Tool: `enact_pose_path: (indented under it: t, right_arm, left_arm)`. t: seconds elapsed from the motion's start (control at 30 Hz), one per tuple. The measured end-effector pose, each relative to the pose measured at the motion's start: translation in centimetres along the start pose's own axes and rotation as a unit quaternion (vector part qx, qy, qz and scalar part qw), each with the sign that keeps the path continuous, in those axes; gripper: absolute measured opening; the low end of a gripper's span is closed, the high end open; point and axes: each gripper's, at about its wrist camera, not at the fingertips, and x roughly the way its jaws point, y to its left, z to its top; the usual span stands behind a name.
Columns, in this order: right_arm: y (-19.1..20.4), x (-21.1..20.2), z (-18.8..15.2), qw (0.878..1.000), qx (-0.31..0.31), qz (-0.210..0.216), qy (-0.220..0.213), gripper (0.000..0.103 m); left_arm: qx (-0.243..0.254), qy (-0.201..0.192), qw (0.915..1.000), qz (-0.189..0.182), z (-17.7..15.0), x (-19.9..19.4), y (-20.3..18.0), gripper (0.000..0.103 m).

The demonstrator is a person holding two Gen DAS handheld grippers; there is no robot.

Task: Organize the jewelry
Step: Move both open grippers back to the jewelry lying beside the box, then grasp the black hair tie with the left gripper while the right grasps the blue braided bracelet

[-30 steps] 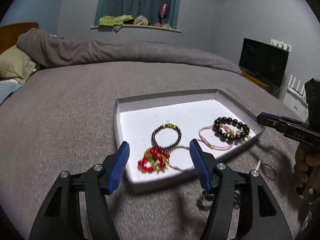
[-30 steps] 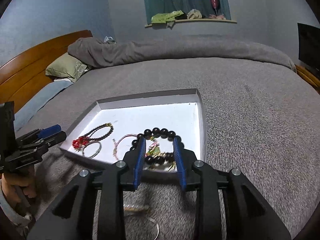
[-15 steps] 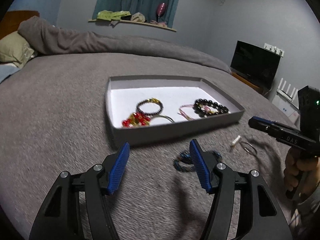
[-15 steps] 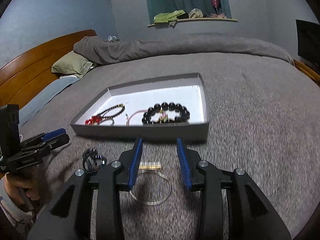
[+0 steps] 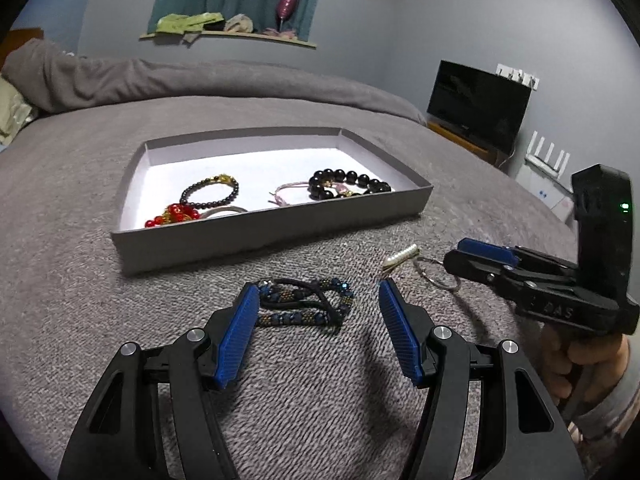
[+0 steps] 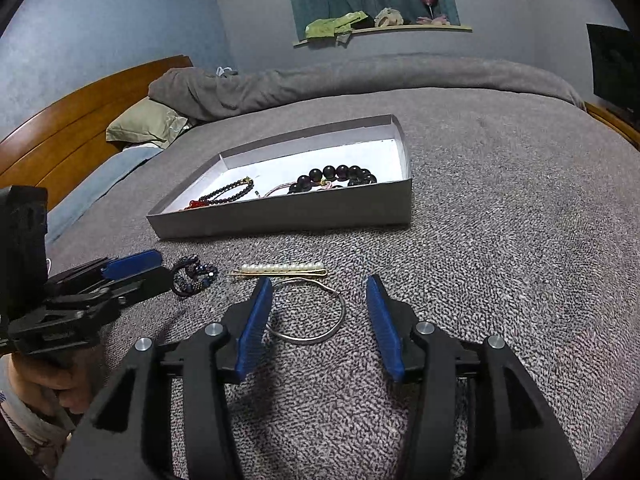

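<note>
A grey shallow box (image 5: pixel 276 236) (image 6: pixel 288 216) with a white floor lies on the bed and holds a black bead bracelet (image 5: pixel 348 184), a pink cord bracelet (image 5: pixel 286 194), a dark bead bracelet (image 5: pixel 210 192) and a red bead piece (image 5: pixel 172 214). A dark blue braided bracelet (image 5: pixel 306 306) (image 6: pixel 194 274) lies on the blanket between my left gripper's (image 5: pixel 316 330) open jaws. A thin silver bangle (image 6: pixel 308 312) (image 5: pixel 436 274) lies between my right gripper's (image 6: pixel 320 328) open jaws, with a pearl hair clip (image 6: pixel 280 269) (image 5: pixel 402 256) just beyond it.
The grey blanket (image 6: pixel 500 240) covers the bed. A pillow (image 6: pixel 148 124) and wooden headboard (image 6: pixel 80 120) are at the far left. A black TV (image 5: pixel 478 106) stands to the right. The other gripper shows in each view, at the right (image 5: pixel 480 258) and at the left (image 6: pixel 132 270).
Both grippers have pulled back from over the box and come down low over the blanket. The right gripper's jaws have opened wider, around the bangle.
</note>
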Motion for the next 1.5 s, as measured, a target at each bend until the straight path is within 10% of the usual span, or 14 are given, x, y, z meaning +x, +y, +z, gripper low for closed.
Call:
enact_pose_path:
  t: [0.27,0.67,1.0,1.17,1.5]
  right_arm:
    - [0.3,0.2,-0.2,1.0,-0.006,0.002,0.006,0.053]
    - [0.7,0.9,-0.2,1.0,-0.018,0.004,0.021,0.054]
    - [1.0,1.1,-0.2,0.999,-0.026,0.001,0.027,0.056]
    - [1.5,0.7,-0.2,0.999,-0.03,0.004,0.018,0.056]
    - [6.2,1.6,0.3,0.996,-0.064,0.05,0.02,0.056]
  left_arm:
    - [-0.022,0.021,0.9993,-0.02,-0.3,0.8,0.9,0.004]
    - [-0.029,-0.038,0.9988,0.004,0.0,-5.8,4.1,0.004]
    - [-0.055,-0.006,0.9979,0.032,-2.5,-5.9,7.6,0.004]
    - [-0.063,0.01,0.9971,0.041,-3.1,-4.4,8.3,0.031]
    - [-0.056,0.029,0.9973,0.036,-3.0,-3.4,8.2,0.033]
